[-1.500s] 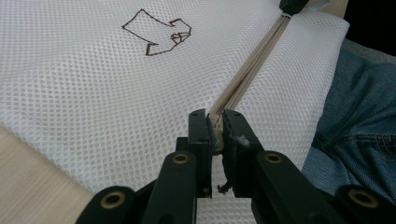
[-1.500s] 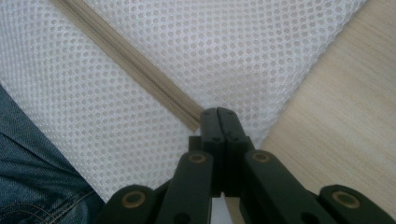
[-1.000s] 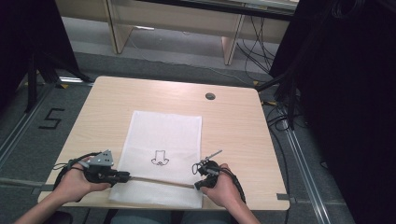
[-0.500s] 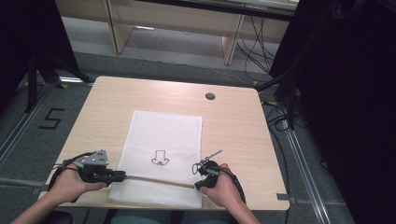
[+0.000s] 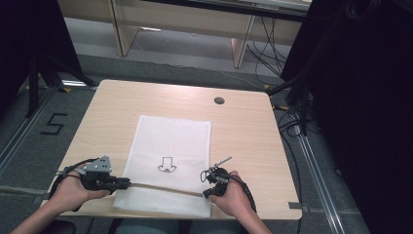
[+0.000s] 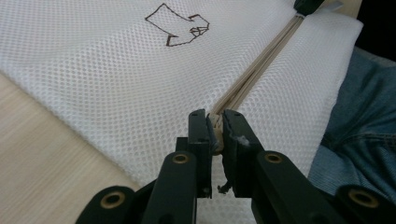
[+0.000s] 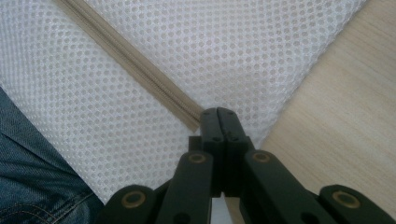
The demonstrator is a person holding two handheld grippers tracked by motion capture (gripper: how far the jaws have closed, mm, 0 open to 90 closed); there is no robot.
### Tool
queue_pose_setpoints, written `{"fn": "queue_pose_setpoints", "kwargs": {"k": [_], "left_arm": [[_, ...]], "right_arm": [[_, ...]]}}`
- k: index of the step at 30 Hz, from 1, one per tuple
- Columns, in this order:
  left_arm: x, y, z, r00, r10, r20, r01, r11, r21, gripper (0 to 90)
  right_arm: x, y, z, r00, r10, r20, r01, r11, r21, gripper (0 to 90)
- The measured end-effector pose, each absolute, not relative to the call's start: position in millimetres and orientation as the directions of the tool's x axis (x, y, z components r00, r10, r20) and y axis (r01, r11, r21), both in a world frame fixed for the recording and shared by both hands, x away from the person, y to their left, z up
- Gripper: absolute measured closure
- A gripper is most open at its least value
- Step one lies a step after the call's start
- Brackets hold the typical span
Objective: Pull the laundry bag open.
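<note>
Left gripper (image 5: 122, 184) shifted slightly leftward along zipper (image 5: 165, 188).

Wooden table (image 5: 243, 126), grey floor (image 5: 160, 63)

Both claws, left (image 5: 124, 184) and right (image 5: 207, 192), clamped tight.

Pale wooden table (image 5: 253, 131) with a dark round grommet (image 5: 219, 100), number five (image 5: 52, 125) floor marking alongside.
</note>
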State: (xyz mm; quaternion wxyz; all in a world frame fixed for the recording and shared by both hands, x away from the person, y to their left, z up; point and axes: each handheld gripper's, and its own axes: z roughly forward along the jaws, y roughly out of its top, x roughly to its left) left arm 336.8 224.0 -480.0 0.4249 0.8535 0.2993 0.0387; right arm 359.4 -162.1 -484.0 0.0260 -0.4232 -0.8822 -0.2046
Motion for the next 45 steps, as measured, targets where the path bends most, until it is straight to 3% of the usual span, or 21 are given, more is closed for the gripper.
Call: {"fn": "queue_pose_setpoints", "kwargs": {"k": [45], "left_arm": [[336,263,-480,0.779,0.605,-0.168,0.506,-0.447,0.737,81.8]], "right_arm": [[359,-162,-483,-0.625,0.746,0.228,0.771,0.544,0.332,90.0]]}}
